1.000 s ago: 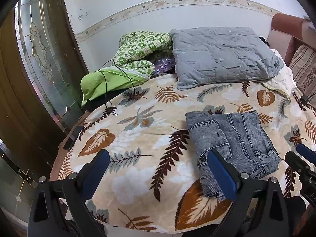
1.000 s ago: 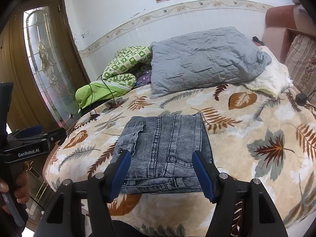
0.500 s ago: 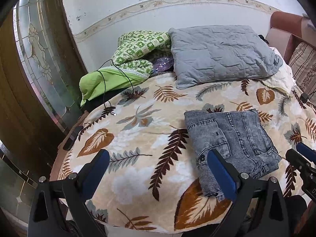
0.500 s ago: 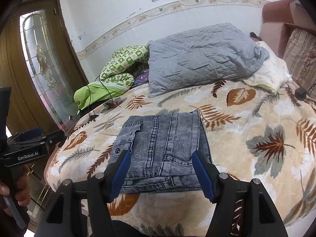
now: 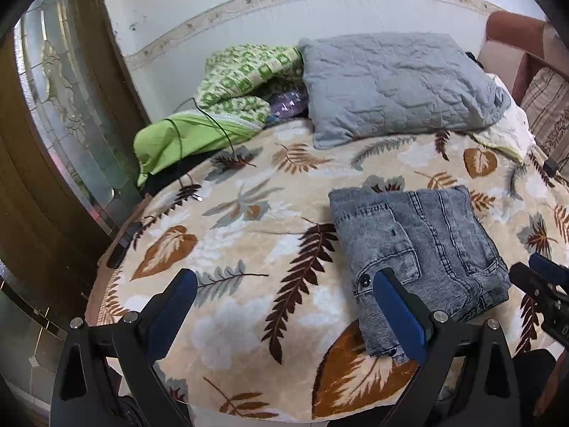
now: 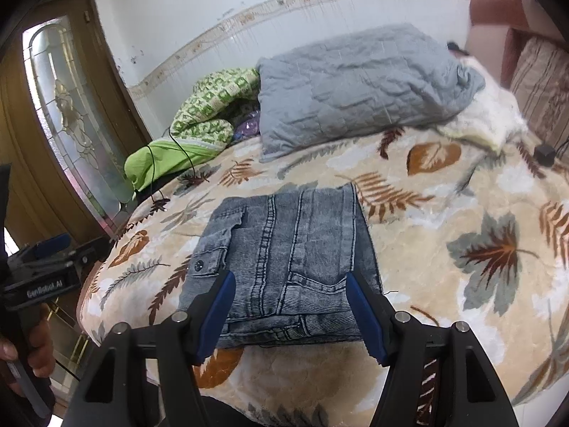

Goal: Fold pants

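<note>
Two grippers, jaws apart and empty: right gripper (image 6: 291, 313) hovering nearest, straddling the near edge of the folded pants (image 6: 284, 263) on the bed blanket (image 6: 462, 206); left gripper (image 5: 284, 316) off to their left.

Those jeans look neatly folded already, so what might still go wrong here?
The folded jeans lie near the bed's front edge; a nudge from the right gripper, whose open fingers frame them, might push the stack askew or undo the layers. The left gripper, also open, hovers beside the jeans over the leaf-patterned blanket and might snag its soft pile.
</note>
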A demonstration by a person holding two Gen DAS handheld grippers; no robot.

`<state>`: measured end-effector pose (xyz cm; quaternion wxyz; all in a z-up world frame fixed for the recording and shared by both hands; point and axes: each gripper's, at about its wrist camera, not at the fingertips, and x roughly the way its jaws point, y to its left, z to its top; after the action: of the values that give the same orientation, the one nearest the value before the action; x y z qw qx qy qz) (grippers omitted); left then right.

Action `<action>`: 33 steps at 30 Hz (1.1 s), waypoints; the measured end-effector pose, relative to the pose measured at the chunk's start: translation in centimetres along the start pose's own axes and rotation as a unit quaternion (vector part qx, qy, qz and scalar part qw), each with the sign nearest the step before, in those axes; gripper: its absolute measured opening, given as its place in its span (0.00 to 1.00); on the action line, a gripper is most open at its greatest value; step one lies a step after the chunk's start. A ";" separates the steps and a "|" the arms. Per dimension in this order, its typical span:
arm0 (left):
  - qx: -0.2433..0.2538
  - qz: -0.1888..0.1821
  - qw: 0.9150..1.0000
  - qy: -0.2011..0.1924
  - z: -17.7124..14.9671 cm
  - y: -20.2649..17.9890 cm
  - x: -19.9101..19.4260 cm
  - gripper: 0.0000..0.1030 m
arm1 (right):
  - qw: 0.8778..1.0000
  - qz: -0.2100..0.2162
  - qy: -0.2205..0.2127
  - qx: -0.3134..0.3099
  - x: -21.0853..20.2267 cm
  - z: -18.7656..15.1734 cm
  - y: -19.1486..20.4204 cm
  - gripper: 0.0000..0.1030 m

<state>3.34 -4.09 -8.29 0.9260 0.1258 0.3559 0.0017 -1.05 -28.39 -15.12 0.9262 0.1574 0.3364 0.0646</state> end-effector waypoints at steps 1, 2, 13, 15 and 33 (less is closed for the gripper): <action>0.003 -0.002 1.000 0.006 0.0 -0.3 0.6 0.96 | 1.000 0.000 0.010 0.004 0.7 0.2 -0.3 0.66; 0.008 -0.003 1.000 0.016 0.1 -0.7 1.6 0.96 | 1.000 -0.001 0.015 0.007 1.1 0.4 -0.5 0.66; 0.004 -0.041 0.993 0.114 0.8 -3.6 11.2 0.96 | 0.998 0.026 0.044 0.043 4.7 0.5 -2.0 0.66; 0.008 -0.044 0.993 0.108 1.5 -4.4 12.0 0.96 | 0.997 0.026 0.049 0.045 5.5 0.6 -2.2 0.66; 0.021 -0.063 0.990 0.123 0.5 -4.7 11.8 1.00 | 0.994 0.019 0.090 0.053 6.5 -0.4 -2.8 0.66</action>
<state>12.10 -7.64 -16.79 0.8707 0.1214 0.4741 -0.0490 3.68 -29.51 -20.26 0.8810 0.2060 0.4185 0.0786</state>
